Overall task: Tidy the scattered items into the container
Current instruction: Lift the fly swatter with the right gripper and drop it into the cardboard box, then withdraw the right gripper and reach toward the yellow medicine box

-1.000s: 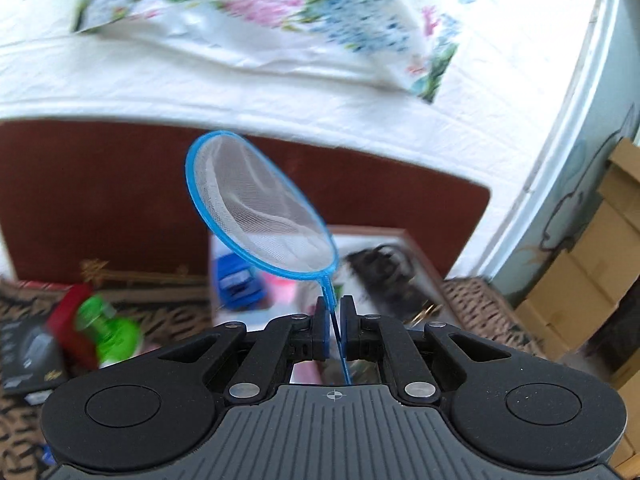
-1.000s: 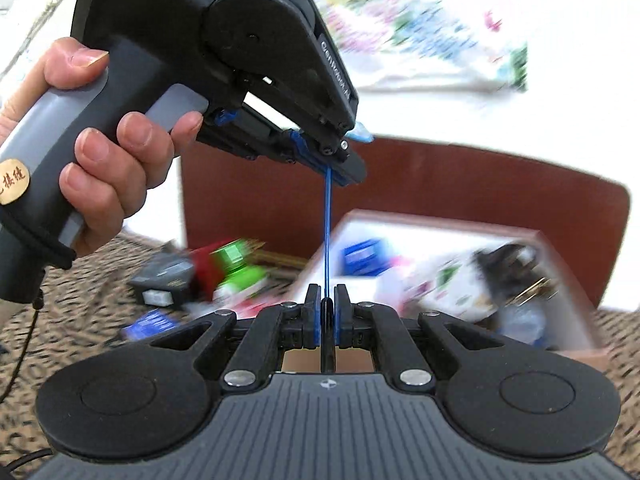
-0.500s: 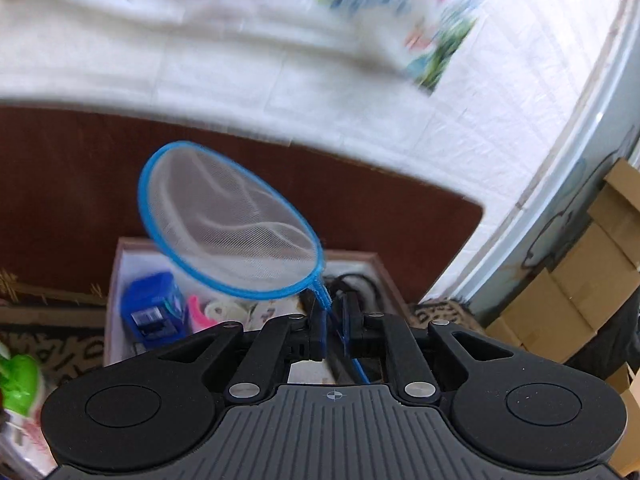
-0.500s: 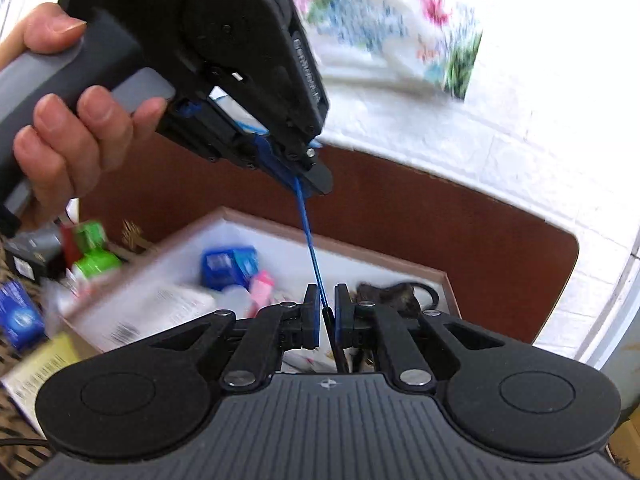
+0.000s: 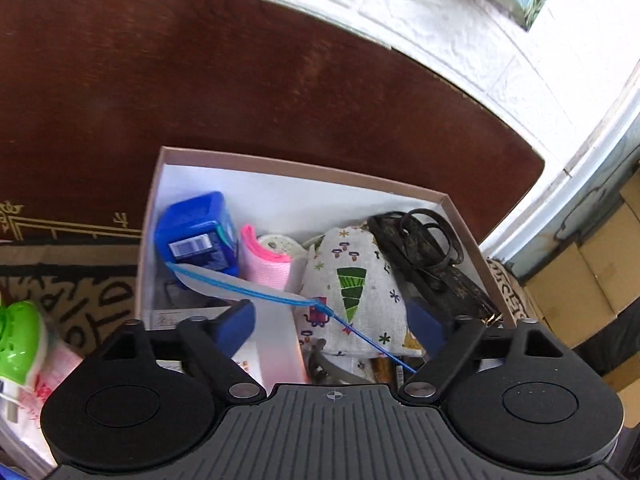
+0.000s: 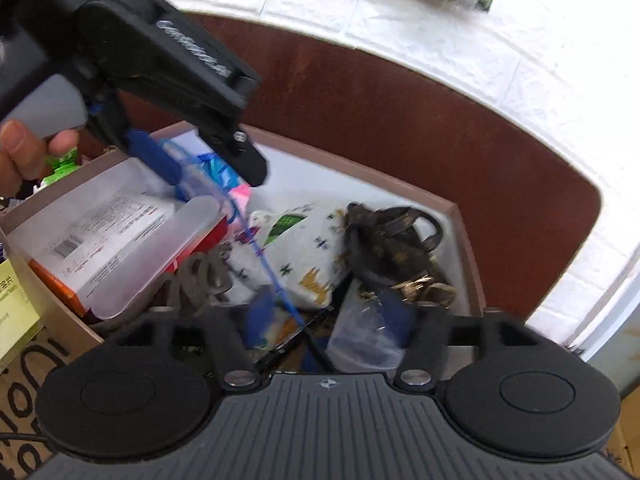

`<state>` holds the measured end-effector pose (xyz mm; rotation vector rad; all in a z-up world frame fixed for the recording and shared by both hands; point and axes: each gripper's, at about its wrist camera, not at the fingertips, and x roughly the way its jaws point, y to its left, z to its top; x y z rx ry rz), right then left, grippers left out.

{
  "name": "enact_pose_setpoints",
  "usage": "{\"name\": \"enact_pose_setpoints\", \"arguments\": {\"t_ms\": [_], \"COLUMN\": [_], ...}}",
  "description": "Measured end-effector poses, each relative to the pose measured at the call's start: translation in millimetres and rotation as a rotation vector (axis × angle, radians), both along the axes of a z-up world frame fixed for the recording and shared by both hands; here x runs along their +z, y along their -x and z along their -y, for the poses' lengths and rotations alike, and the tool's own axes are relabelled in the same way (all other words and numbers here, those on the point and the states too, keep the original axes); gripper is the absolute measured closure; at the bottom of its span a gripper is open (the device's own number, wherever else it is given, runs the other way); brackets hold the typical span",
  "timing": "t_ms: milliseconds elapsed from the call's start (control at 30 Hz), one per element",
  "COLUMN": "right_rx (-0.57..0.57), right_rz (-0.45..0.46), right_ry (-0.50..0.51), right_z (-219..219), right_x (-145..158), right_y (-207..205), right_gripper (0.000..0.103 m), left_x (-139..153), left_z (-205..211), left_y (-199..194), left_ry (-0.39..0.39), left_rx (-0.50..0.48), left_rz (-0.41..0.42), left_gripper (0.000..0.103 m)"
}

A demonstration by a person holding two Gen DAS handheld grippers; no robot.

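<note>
A small net with a blue rim [image 5: 240,286] lies flat across the things in the open cardboard box [image 5: 280,165]. Its thin blue handle [image 5: 368,340] runs back between the fingers of my left gripper [image 5: 331,322], whose jaws are opening wide, with neither pad touching it. In the right wrist view the handle [image 6: 272,276] slants down between the blurred blue pads of my right gripper [image 6: 328,316], also opening and free of it. A hand holds the left gripper [image 6: 216,174] over the box's left half.
The box holds a blue case [image 5: 196,236], a pink roll [image 5: 264,264], a printed cloth pouch [image 5: 352,280], black straps [image 5: 428,256] and a clear plastic case [image 6: 132,248]. A green item [image 5: 20,344] lies outside on the left. A brown board [image 5: 240,80] stands behind.
Both grippers came down over the box and went from shut on the net's handle to open. The net fell from upright to lying across the box's contents.
</note>
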<state>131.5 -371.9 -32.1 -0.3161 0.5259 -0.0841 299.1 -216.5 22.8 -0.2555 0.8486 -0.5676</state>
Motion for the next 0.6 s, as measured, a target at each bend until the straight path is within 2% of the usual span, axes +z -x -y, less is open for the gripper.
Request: {"name": "enact_pose_setpoints", "arguments": {"t_ms": [67, 200, 400, 600], "right_rx": [0.005, -0.013, -0.026, -0.033], "right_rz": [0.011, 0.029, 0.049, 0.037], "right_ry": [0.025, -0.005, -0.104, -0.099], "right_z": [-0.7, 0.4, -2.3, -16.2], "right_x": [3.3, 11.6, 19.1, 18.5], "right_y": [4.6, 10.9, 25.5, 37.3], "right_gripper": [0.022, 0.007, 0.002, 0.001], "left_x": [4.6, 11.6, 17.8, 16.1], "left_z": [-5.1, -11.5, -17.6, -22.0], "left_y": [1.7, 15.0, 47.1, 74.2], "left_ry": [0.009, -0.004, -0.067, -0.135], "left_rx": [-0.005, -0.001, -0.026, -0.008], "left_rz": [0.001, 0.046, 0.127, 0.15], "left_gripper": [0.01, 0.003, 0.0, 0.0]}}
